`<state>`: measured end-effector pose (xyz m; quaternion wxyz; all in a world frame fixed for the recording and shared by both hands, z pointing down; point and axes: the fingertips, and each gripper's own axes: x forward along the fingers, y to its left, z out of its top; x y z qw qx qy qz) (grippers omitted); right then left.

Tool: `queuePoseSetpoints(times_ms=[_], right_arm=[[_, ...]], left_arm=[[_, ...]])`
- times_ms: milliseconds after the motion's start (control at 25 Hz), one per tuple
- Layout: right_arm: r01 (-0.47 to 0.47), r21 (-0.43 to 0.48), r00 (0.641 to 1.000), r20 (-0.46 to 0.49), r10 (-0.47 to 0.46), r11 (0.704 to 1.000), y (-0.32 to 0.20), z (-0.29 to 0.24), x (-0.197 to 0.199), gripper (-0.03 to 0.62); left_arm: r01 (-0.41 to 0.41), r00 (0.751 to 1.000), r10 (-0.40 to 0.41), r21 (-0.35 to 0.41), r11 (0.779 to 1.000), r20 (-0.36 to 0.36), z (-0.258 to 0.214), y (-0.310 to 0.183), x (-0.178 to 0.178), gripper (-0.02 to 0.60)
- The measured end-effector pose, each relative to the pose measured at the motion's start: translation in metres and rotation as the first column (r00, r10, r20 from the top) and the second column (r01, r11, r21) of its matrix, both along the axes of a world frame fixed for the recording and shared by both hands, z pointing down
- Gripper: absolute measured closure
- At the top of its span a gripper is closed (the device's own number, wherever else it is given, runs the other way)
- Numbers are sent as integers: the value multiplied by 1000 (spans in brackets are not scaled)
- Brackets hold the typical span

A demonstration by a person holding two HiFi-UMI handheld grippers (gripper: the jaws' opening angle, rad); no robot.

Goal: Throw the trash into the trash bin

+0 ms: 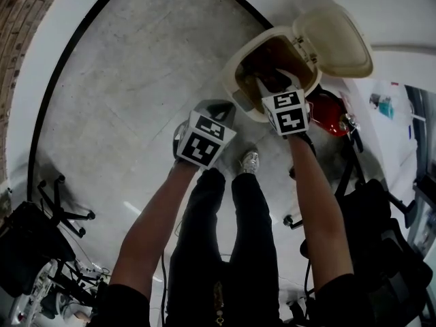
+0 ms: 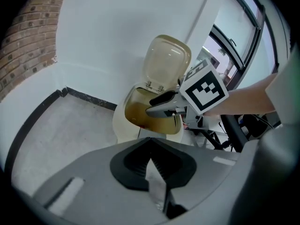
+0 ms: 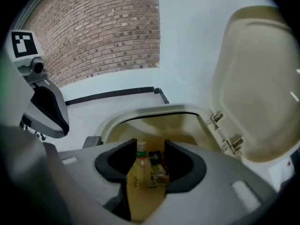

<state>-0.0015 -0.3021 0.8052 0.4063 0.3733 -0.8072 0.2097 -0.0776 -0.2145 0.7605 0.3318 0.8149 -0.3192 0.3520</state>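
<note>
Holding fingers of the right gripper wide apart, right over the mouth of the trash bin, gripping nothing at all. Squeezing fingers of the left gripper tight together, just beside the trash bin's rim and not over it. Standing on a grey floor in front of the trash bin. Looking at a white wall right behind the trash bin. Pointing both grippers toward the cream trash bin. Looking at the big lid, tipped up and back behind the trash bin's mouth. Peeking between the right gripper's fingers at a clear bottle with a green band, down at the bottom of the trash bin. Spotting some bright wrappers touching the bottle, also inside the trash bin. Pinching a thin white scrap in the left gripper, outside the trash bin, near its front.
</note>
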Motion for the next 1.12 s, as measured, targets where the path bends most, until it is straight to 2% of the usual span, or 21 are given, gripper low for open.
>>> queuePoseSetpoints(times_ms=[240,440,480,520,600,800,920,1040,1120], right_arm=[[-22,38,999,44,20,999,4,-20,6,407],[-91,106,991,112,79,990,2,-68,38,407],[-100,122,989,118,85,988,1,-78,47,421],[-104,138,989,120,88,985,1,-89,56,513],[-108,165,989,121,89,980,3,-108,73,576],[-144,195,987,96,127,970,5,-143,122,592],[-219,222,975,75,208,950,-6,-164,169,592],[-307,270,952,83,296,912,-32,-190,210,591],[-343,304,939,113,324,889,-52,-209,223,591]], left_arm=[[1,1000,-1,-5,1000,1,0,0,-3,575],[7,1000,-7,0,1000,2,-5,-4,3,575],[8,1000,-8,3,1000,1,-6,-5,6,575],[8,1000,-8,5,1000,-1,-7,-7,9,575],[9,1000,-8,10,1000,-3,-10,-9,17,575],[9,1000,-9,20,1000,-14,-24,-15,37,575],[1,1000,0,29,1000,-20,-32,-17,48,575],[-1,1000,1,37,999,-21,-37,-23,54,575],[2,1000,-1,40,999,-15,-40,-26,54,575]])
